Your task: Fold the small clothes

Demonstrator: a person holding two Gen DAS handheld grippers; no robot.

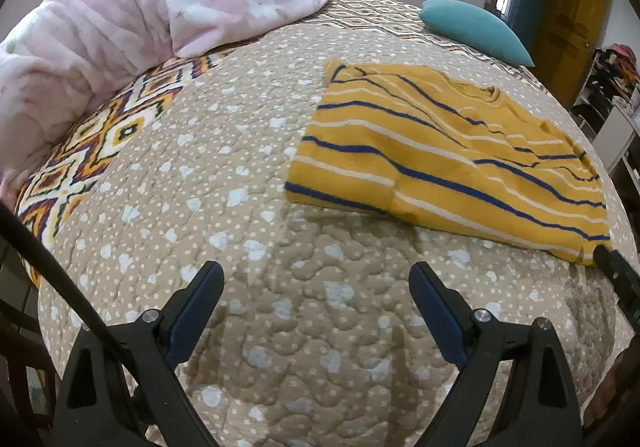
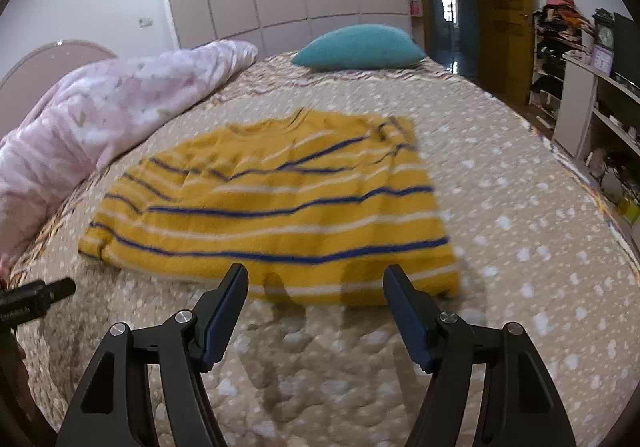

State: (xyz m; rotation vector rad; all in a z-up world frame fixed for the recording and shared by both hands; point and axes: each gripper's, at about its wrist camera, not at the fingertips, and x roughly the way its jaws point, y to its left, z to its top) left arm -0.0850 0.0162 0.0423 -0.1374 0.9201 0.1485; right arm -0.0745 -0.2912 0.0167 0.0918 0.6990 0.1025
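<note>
on the quilted bed (image 1: 240, 151) a striped yellow shirt (image 2: 280, 207) lies flat.

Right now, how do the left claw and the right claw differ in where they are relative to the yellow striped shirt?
The right claw is close to the yellow striped shirt's near hem and points straight at it; the left claw hovers over bare quilt, with the shirt off to its right. Both claws are open and hold nothing.
</note>
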